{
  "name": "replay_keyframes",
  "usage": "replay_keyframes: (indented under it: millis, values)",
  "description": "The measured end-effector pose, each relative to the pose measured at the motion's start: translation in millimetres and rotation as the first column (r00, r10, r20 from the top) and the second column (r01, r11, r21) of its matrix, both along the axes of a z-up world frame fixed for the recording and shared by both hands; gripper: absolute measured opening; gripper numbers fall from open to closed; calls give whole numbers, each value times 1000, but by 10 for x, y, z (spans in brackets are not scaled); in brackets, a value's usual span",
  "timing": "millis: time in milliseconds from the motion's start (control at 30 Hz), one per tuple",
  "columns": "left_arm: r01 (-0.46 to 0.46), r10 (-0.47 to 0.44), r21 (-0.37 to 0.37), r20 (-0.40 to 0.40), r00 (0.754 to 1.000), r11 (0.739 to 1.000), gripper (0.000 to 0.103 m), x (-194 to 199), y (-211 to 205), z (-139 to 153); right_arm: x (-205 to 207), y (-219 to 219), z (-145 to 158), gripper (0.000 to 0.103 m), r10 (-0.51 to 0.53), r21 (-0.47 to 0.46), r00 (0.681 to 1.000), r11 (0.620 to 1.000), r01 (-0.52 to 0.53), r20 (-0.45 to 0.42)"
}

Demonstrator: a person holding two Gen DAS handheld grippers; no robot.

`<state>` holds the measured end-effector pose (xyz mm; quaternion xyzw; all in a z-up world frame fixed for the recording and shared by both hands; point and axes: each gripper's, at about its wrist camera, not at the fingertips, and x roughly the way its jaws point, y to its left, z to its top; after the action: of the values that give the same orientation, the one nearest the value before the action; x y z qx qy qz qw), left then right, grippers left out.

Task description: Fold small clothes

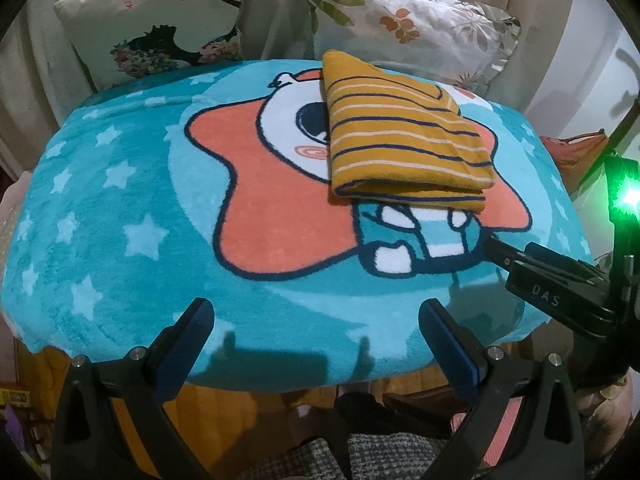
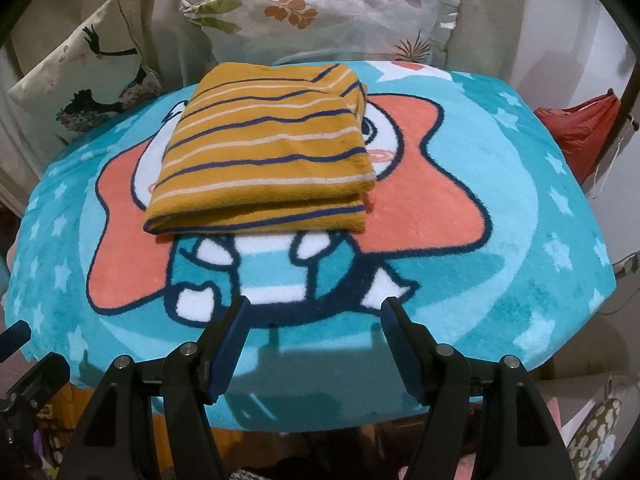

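A mustard-yellow garment (image 1: 404, 136) (image 2: 264, 148) with navy and white stripes lies folded into a thick rectangle on a teal cartoon blanket (image 1: 120, 216) (image 2: 500, 216). My left gripper (image 1: 316, 312) hovers open over the blanket's near edge, well short of the garment, nothing between its blue-padded fingers (image 1: 196, 332). My right gripper (image 2: 316, 312) is open too, empty, over the near part of the blanket just below the garment's folded edge. In the left wrist view the right gripper (image 1: 520, 260) shows as a black tool coming in from the right.
Two printed cushions (image 1: 160, 24) (image 1: 412, 20) lean against the sofa back behind the blanket. A red bag (image 2: 576, 132) hangs at the right. A green light (image 1: 628, 196) glares at the right edge. Below the blanket's front edge an orange-brown wooden surface (image 1: 248, 404) shows.
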<state>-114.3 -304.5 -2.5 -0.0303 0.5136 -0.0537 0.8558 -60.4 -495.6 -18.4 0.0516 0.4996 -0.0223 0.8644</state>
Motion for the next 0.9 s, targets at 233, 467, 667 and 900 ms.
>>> replay_keyframes:
  millis: [233, 467, 667, 900]
  values:
    - [-10, 10, -31, -24, 1000, 999, 102, 16, 22, -39, 15, 27, -3, 72, 4, -4, 1000, 1000, -4, -5]
    - [-26, 25, -34, -34, 999, 999, 102, 24, 41, -58, 29, 43, -24, 72, 8, -2, 1000, 1000, -8, -13]
    - [-24, 23, -34, -34, 999, 999, 102, 22, 39, -62, 31, 73, -32, 72, 12, -2, 1000, 1000, -12, -12]
    - [-23, 21, -42, -41, 999, 999, 102, -17, 23, -81, -4, 94, -41, 72, 20, -2, 1000, 1000, -20, -14]
